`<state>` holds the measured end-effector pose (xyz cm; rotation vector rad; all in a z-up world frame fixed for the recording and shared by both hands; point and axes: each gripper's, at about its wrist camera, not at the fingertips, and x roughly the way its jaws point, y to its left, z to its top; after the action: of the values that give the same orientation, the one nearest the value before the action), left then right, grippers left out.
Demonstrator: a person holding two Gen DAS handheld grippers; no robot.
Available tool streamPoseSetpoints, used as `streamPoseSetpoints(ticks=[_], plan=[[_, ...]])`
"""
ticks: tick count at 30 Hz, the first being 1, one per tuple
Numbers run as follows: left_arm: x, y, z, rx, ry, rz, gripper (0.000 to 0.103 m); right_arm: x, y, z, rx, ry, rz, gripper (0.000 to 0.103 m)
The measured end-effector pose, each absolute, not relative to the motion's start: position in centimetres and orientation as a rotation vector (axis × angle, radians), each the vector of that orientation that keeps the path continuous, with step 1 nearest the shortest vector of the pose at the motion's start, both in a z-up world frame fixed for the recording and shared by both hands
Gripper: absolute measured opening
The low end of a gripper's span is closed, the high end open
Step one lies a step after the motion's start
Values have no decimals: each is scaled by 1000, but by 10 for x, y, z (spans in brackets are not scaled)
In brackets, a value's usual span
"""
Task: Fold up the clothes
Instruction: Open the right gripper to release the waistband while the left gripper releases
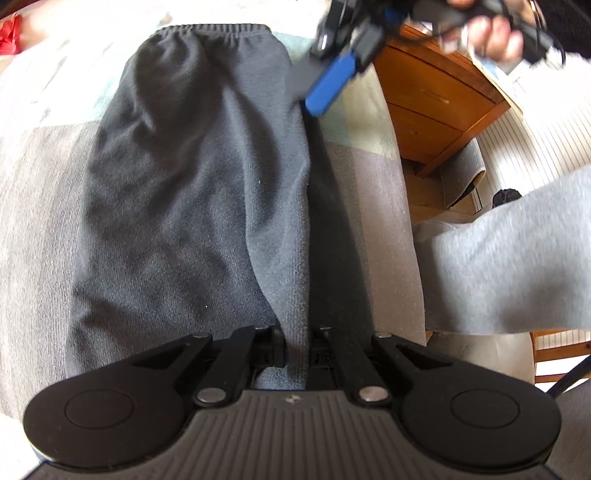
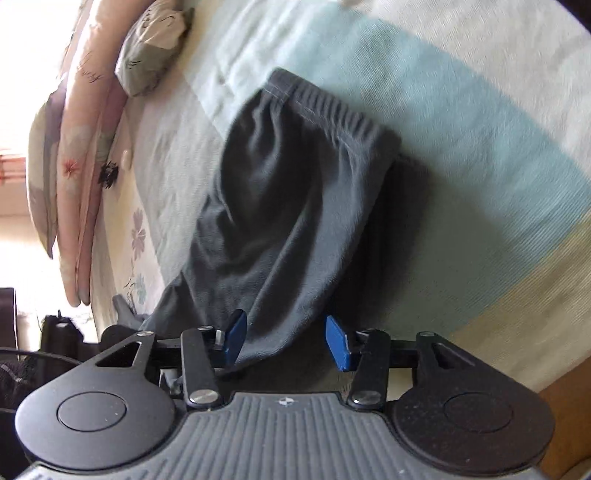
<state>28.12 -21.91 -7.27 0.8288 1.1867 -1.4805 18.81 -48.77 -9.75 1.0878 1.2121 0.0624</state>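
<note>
Dark grey trousers (image 1: 192, 177) lie on the striped bedspread (image 1: 37, 192), folded lengthwise into one narrow strip. The long axis runs straight ahead of your left gripper (image 1: 297, 350): elastic waistband (image 1: 210, 29) at the far end, leg end out of sight under the gripper body.

Left gripper: fingers drawn narrow, a ridge of the trousers' right-hand edge pinched between them. I read that as a hold on the cloth, though the pads themselves are hidden.

Right gripper (image 2: 286, 341): jaws wide, nothing clamped. In its own view the cloth hangs or lies just ahead of the gap and against the left blue pad. In the left wrist view it hovers, tilted down, just beside the trousers' right edge near the waistband; your hand (image 1: 495, 37) is on its handle. Your grey sleeve (image 1: 517, 266) crosses to the right of the left gripper.

Judgement: the left gripper has the near end and the right is nearer the waistband. Any crosswise fold must turn about the strip's middle, at right angles to the long axis. The lengthwise halving is in place; I cannot tell whether the strip is about to be shortened or is being laid out.
</note>
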Motion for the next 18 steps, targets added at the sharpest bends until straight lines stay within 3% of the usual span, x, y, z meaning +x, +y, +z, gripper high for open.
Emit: streamPoseSetpoints(ticks=[2, 4, 5, 6, 12, 18], plan=[[279, -219, -69, 822, 1182, -1466, 1, 185, -485, -109, 1129, 1176, 23, 39], [275, -218, -64, 813, 1171, -1446, 0, 186, -484, -118, 1162, 1162, -27, 22], [273, -217, -61, 809, 1165, -1437, 0, 186, -483, -119, 1170, 1161, -43, 6], [271, -216, -59, 805, 1159, -1427, 0, 183, -483, -117, 1168, 1154, -44, 4], [256, -211, -44, 807, 1151, -1425, 0, 179, -474, -109, 1068, 1204, -8, 3], [254, -226, -73, 829, 1179, -1414, 1, 182, -480, -117, 1024, 1229, -48, 4]])
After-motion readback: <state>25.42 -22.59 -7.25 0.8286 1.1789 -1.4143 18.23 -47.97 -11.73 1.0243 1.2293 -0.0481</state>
